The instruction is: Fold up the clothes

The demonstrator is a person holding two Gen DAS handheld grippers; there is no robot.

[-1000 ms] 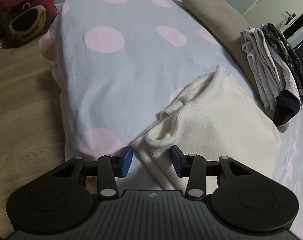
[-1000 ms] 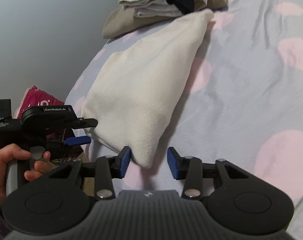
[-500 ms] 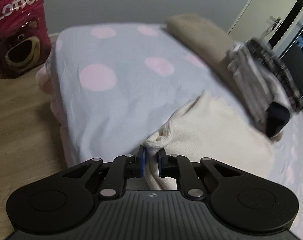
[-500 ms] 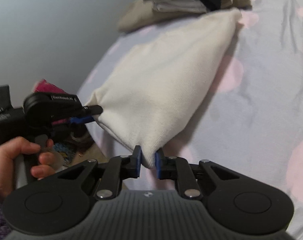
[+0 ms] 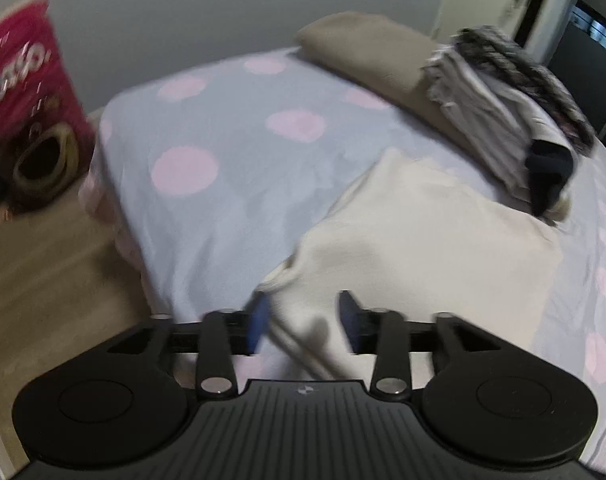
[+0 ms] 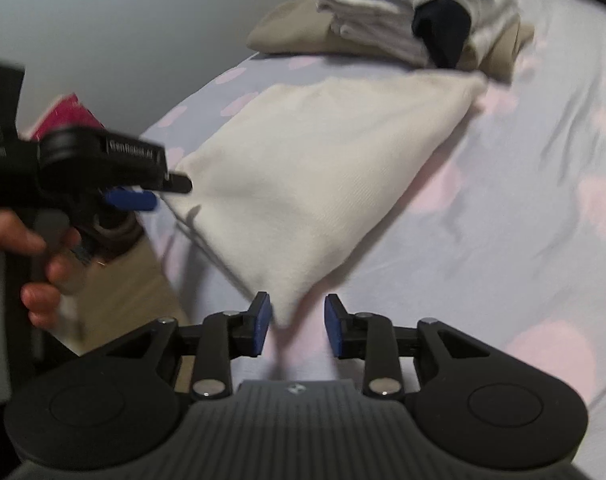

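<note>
While both pairs of tongs were clamped on the cream knit garment (image 6: 323,168) half a second ago, they now stand spread wide and hold nothing. Left tongs (image 5: 305,326): blue pads either side of the garment's near-left corner, cloth lying loose in the gap. Right tongs (image 6: 297,326): same at the near-right corner, whose tip sits between the pads with no pinch on it. In the right view a hand (image 6: 31,256) grips the left tool.

Garment lies flat as a folded cream slab on the grey bed cover with pink dots (image 5: 231,184), just ahead of both tongs. Its far corner reaches the stack of folded light and dark clothes (image 6: 415,24), which sits on a tan folded blanket (image 5: 367,56) well ahead and to the right of the left tongs. Red printed bag (image 5: 19,92) on the floor, far left.

Read: the release reads as this fold being set down. Edges look roughly square; motion blur hides detail. Whether another fold or a move onto the stack follows, can't tell.
</note>
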